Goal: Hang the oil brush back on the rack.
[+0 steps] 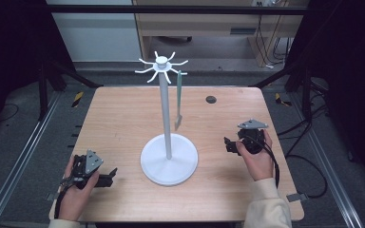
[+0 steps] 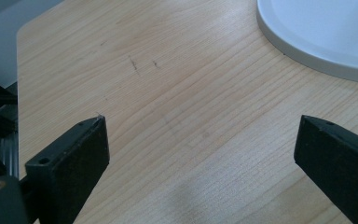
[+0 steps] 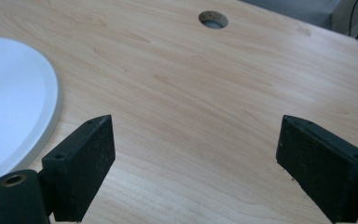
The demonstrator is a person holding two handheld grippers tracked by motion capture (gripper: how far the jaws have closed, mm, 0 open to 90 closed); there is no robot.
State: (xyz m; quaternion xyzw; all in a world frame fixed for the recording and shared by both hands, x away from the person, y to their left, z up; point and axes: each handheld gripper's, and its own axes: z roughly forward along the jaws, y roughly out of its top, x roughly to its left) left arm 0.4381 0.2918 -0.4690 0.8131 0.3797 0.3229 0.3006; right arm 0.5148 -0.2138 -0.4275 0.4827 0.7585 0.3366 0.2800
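Observation:
A white stand (image 1: 168,114) with a round base (image 1: 169,161) and a crown of hooks (image 1: 161,66) rises in the middle of the wooden table (image 1: 123,118). A green spatula-like utensil (image 1: 179,99) hangs from one hook on its right side. My left gripper (image 1: 110,178) rests near the front left edge, held by a hand, its jaws wide apart over bare wood (image 2: 200,140). My right gripper (image 1: 227,144) sits right of the base, also open with nothing between its jaws (image 3: 196,154). The base's rim shows in the left gripper view (image 2: 307,56) and the right gripper view (image 3: 51,107).
A round cable hole (image 1: 211,99) (image 3: 213,19) lies at the table's back right. Black frame struts (image 1: 52,71) flank both sides, and cables (image 1: 309,161) trail on the floor to the right. A wooden cabinet (image 1: 195,23) stands behind the table.

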